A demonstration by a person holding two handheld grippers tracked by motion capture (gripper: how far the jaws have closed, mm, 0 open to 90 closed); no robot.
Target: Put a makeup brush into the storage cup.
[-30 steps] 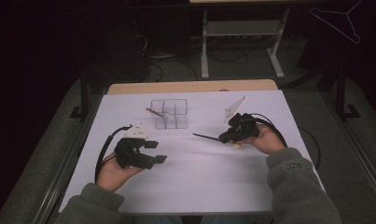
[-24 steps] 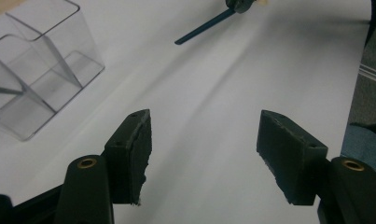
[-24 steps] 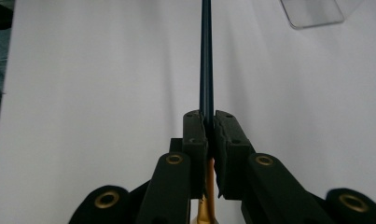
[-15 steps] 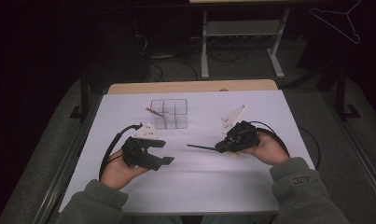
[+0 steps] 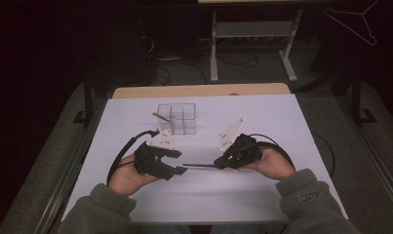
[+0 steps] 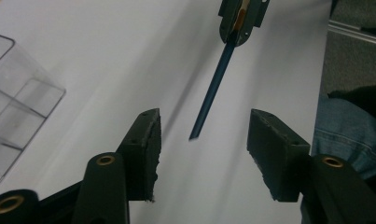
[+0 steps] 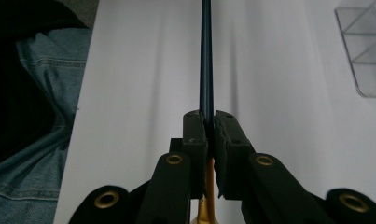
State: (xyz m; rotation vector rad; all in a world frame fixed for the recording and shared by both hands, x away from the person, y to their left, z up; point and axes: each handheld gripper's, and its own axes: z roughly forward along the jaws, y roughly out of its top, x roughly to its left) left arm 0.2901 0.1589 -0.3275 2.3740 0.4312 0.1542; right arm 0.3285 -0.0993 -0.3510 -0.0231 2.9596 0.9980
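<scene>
Left side first: the left gripper [image 5: 177, 162] sits just in front of the clear compartment organizer [image 5: 177, 118], jaws spread and pointing right — they have just been narrowing, yet nothing is between the pads so far. In the left gripper view the tip of the dark blue pencil [image 6: 212, 91] hangs in the gap, short of both pads and well above the white table cover [image 5: 282, 117].

Moving right, the pencil runs level toward the left gripper, away from the organizer's front right corner, and its far end is pinched hard in the right gripper [image 5: 218, 164], jaws pressed together on the shaft. The right gripper view shows it dead centre, with an orange end tucked behind the pads.

It looks like a hand-over, and the risks are plain. If the left jaws close before the tip is deep enough, they will catch only the point and the pencil may pivot or drop when the right lets go. A crooked approach could push the shaft sideways in the right's grip. One more stick already leans in the organizer's left edge [image 5: 159, 116] — a wide swing there could knock it.
</scene>
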